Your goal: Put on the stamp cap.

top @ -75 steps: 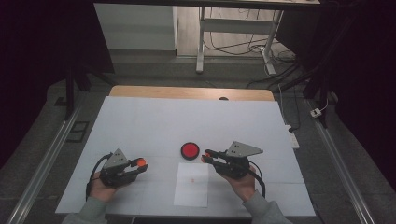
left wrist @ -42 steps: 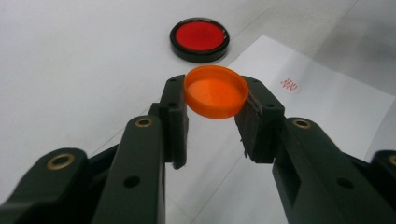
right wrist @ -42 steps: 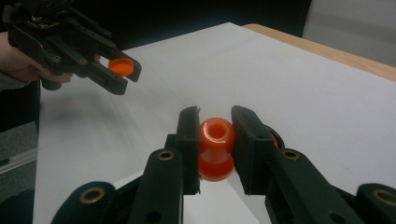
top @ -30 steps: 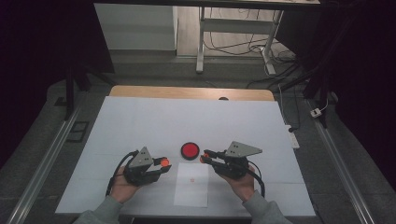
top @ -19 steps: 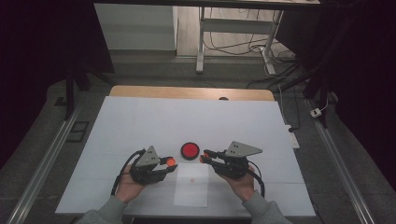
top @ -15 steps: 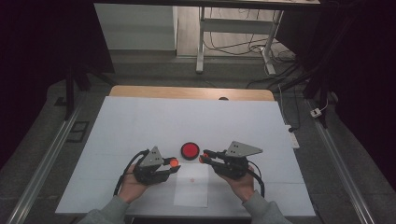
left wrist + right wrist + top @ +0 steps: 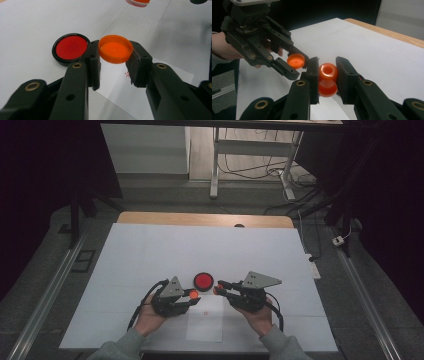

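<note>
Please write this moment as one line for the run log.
left gripper: shut on cap | right gripper: shut on bottle | cap near bottle mouth, apart | red lid on table

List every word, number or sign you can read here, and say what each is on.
No text can be read.
A small red mark is printed on the paper sheet, partly behind the left gripper; it is too blurred to read.
The orange cap, the red lid and the orange bottle in the right gripper show no lettering.
</note>
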A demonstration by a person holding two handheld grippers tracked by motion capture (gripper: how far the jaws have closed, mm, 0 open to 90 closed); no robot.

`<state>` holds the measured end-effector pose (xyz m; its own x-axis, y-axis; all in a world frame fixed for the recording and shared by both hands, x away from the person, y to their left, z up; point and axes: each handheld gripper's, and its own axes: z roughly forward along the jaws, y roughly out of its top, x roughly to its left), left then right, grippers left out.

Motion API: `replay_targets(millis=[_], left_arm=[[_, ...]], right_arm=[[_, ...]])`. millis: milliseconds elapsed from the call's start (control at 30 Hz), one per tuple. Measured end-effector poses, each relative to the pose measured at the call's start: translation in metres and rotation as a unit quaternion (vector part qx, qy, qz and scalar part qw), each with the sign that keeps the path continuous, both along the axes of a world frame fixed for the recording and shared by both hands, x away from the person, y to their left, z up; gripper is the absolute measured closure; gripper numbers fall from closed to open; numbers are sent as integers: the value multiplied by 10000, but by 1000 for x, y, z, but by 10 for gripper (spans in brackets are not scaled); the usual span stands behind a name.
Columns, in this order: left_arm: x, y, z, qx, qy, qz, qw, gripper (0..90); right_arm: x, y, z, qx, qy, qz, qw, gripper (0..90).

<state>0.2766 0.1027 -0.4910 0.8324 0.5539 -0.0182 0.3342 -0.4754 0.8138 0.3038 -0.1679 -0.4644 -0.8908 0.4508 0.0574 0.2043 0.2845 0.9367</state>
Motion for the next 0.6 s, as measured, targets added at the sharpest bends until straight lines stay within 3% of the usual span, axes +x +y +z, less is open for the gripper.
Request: replay_targets(millis=[600], left_arm=[[7, -22, -7, 143, 17, -128, 9998, 644]], right_arm=[[-2, 1, 1, 0, -14, 46, 10000, 722]])
